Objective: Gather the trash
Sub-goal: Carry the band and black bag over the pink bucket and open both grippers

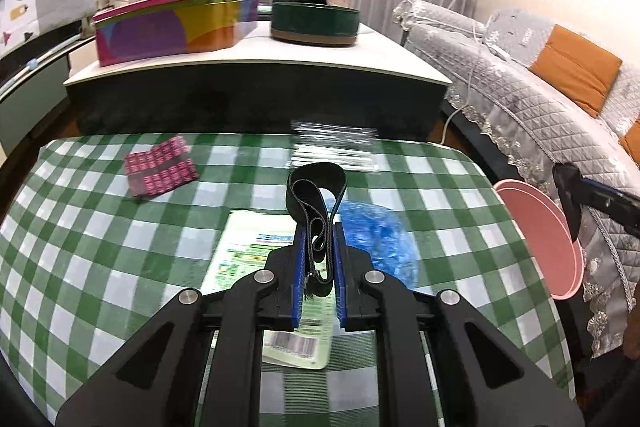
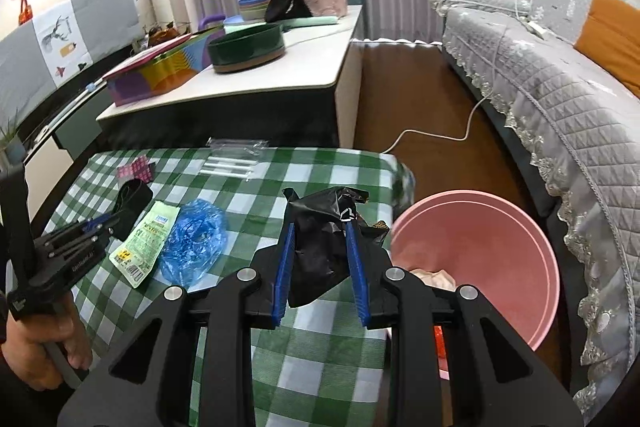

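Observation:
My left gripper (image 1: 319,231) is shut on a folded black elastic band (image 1: 316,195) and holds it above the checked table (image 1: 100,247); it also shows in the right wrist view (image 2: 116,217). Under it lie a green-and-white packet (image 1: 248,259) and a crumpled blue plastic bag (image 1: 376,239). My right gripper (image 2: 320,231) is shut on a crumpled black wrapper (image 2: 320,227) near the table's right edge, beside the pink bin (image 2: 500,239). The bin holds some trash (image 2: 434,277).
A pink patterned wrapper (image 1: 160,167) and a clear plastic sleeve (image 1: 334,147) lie at the table's far side. Behind stands a white table (image 1: 256,63) with a coloured box and a green round tin. A grey sofa (image 2: 560,99) is on the right.

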The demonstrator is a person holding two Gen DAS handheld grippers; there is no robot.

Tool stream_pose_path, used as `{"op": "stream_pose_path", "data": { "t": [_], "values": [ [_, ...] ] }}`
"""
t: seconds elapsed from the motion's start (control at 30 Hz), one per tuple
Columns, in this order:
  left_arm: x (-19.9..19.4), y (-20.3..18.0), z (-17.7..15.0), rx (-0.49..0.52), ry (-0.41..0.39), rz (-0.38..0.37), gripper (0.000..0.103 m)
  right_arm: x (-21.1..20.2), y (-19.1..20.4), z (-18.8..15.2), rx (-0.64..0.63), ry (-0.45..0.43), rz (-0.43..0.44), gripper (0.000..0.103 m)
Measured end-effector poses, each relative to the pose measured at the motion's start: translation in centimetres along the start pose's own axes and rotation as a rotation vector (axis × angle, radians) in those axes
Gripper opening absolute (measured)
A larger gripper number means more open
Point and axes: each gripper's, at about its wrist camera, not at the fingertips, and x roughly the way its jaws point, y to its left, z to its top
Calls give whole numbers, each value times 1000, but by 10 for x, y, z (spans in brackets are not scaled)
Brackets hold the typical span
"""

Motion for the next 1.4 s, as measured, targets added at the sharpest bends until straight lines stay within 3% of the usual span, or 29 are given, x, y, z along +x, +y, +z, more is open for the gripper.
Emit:
{"op": "stream_pose_path", "data": {
  "t": [0.6, 1.4],
  "values": [
    [3, -54, -2, 63, 1, -78, 12, -31, -51, -3, 72, -50, -77, 27],
    [9, -125, 14, 128, 14, -147, 12, -58, -122, 23, 162, -114, -218, 27]
  ]
}}
